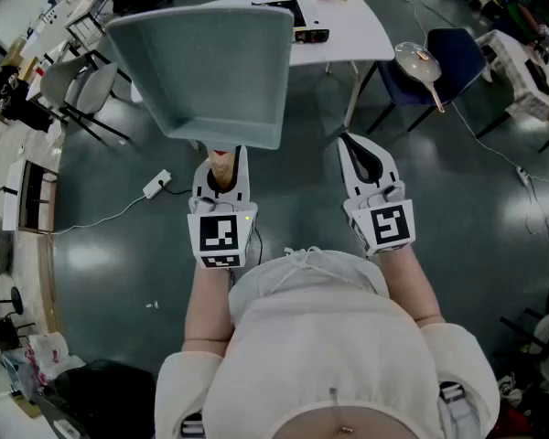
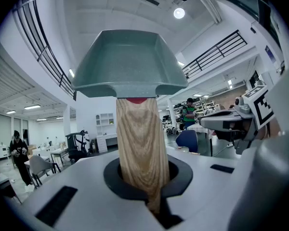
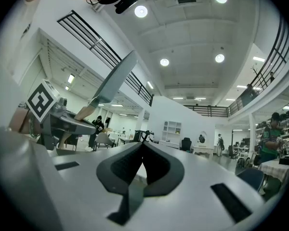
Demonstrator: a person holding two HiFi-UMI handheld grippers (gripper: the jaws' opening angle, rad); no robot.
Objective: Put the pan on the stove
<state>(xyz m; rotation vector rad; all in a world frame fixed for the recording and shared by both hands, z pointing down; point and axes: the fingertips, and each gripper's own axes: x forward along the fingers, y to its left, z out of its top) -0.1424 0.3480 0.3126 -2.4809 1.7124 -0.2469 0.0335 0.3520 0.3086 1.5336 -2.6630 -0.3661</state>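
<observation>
1. White moulded plastic left gripper [image 1: 221,165] and right gripper [image 1: 351,144], jaws lined black.
2. Each bears a white cube [image 1: 221,234] with black square markers.
3. Cream short-sleeved top [image 1: 329,355] with a drawstring bow [image 1: 304,260].

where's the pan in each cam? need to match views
Head view: pan upper left of centre, just above the left claw.
Left gripper view: pan top centre, its wooden handle running down into the claw.
Right gripper view: pan upper left, seen edge-on.
Shared landmark: the left claw shut on the handle, in all three views.
</observation>
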